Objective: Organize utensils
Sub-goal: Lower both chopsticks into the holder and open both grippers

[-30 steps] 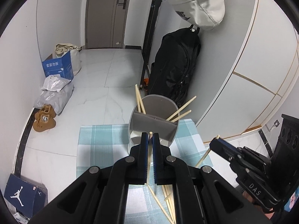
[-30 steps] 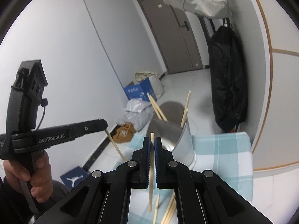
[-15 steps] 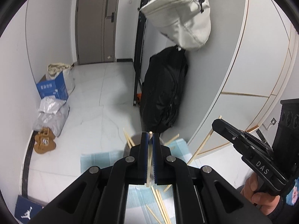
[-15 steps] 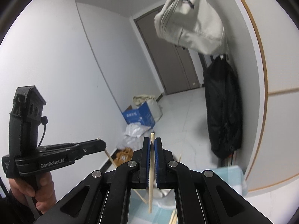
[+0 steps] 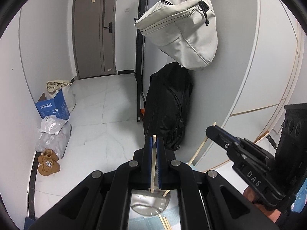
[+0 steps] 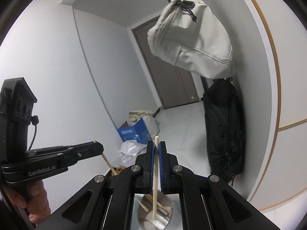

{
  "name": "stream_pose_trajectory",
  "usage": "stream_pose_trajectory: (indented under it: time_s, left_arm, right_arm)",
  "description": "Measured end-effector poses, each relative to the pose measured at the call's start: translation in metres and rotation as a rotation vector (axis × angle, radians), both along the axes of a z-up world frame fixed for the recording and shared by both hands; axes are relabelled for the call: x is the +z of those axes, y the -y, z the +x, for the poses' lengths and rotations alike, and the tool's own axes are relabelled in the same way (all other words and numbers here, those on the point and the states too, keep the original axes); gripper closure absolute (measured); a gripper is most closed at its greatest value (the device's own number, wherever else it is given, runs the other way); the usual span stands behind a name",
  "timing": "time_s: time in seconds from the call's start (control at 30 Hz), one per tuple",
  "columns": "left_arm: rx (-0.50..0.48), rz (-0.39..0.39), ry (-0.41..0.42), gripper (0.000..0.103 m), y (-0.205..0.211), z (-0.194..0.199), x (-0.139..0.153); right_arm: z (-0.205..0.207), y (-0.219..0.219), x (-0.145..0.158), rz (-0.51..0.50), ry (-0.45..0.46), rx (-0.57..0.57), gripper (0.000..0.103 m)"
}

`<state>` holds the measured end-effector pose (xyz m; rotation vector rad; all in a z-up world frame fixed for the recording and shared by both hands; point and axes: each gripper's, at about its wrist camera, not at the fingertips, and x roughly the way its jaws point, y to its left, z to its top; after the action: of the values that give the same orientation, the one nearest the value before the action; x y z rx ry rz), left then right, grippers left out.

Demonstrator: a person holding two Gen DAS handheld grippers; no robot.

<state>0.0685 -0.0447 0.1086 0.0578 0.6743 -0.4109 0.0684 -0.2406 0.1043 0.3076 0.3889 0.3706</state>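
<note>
Each gripper is clamped on one wooden chopstick: the left chopstick stands upright between the pads of the left gripper, and the right chopstick likewise in the right gripper, both directly above the metal holder, which already contains several chopsticks. Compared with one second ago, both grippers have risen and tilted so the holder has dropped from mid-view to the bottom edge below the jaws. Judgement: both sticks are now positioned for release into the holder, while loose chopsticks on the checked cloth remain to be collected.
</note>
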Motion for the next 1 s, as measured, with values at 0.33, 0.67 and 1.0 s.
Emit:
stream_pose_trajectory:
  time_s: [0.33,0.67,1.0]
  left_arm:
    - [0.004,-0.01,-0.05,0.102,-0.001,0.025,-0.02]
    - [-0.022,-0.008,-0.09,0.102,0.005,0.033,-0.037]
    - [-0.048,0.004,-0.169,0.102,0.002,0.037,-0.06]
  right_arm:
    - [0.031,-0.002,-0.023,-0.021,-0.028,-0.045,0.099]
    - [0.041,-0.007,-0.038,-0.049,-0.045,-0.031,0.099]
    - [0.033,-0.02,-0.067,-0.075,-0.113,0.023,0.099]
